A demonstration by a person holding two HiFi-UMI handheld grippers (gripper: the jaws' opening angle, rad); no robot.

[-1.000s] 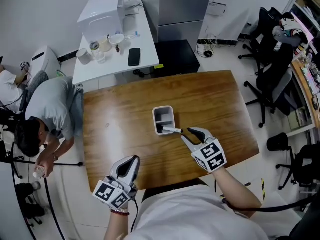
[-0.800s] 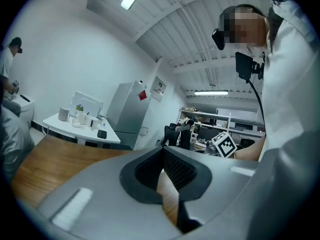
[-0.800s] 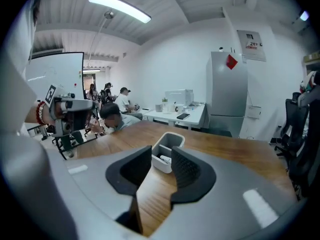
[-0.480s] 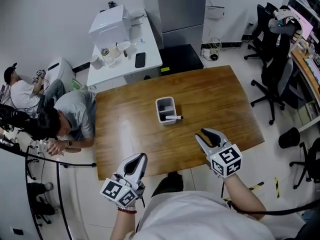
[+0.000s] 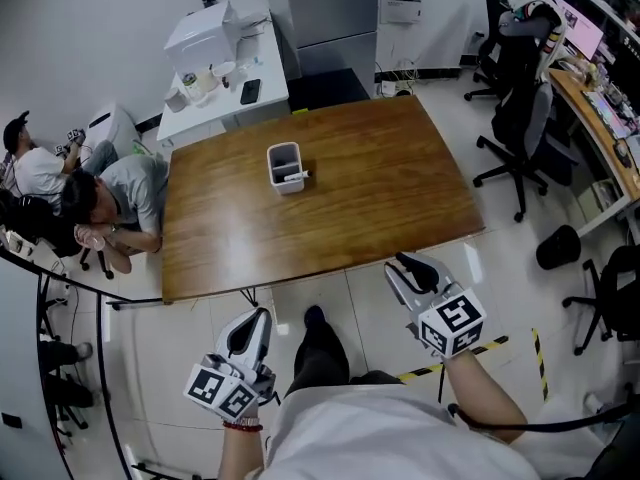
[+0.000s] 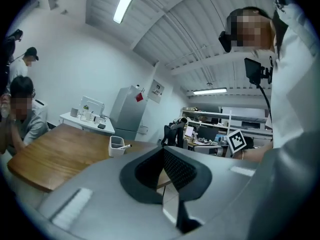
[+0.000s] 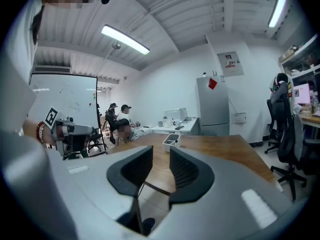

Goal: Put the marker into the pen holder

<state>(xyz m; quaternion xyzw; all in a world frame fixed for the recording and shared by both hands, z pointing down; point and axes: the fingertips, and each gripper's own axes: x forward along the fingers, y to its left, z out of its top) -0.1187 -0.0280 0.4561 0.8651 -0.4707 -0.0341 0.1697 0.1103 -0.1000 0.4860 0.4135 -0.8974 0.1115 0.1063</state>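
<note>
Short of the table (image 5: 350, 188), left claw (image 5: 257, 318) is shut, right claw (image 5: 402, 265) closing on nothing.

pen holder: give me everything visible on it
The pen holder is a small white-grey tub, plastic by the look, rectangular with rounded corners and an open top. It stands upright on the wooden table, left of centre and toward the far edge. The marker lies in it, with one end poking out over its right rim. Nothing else touches it.
</note>
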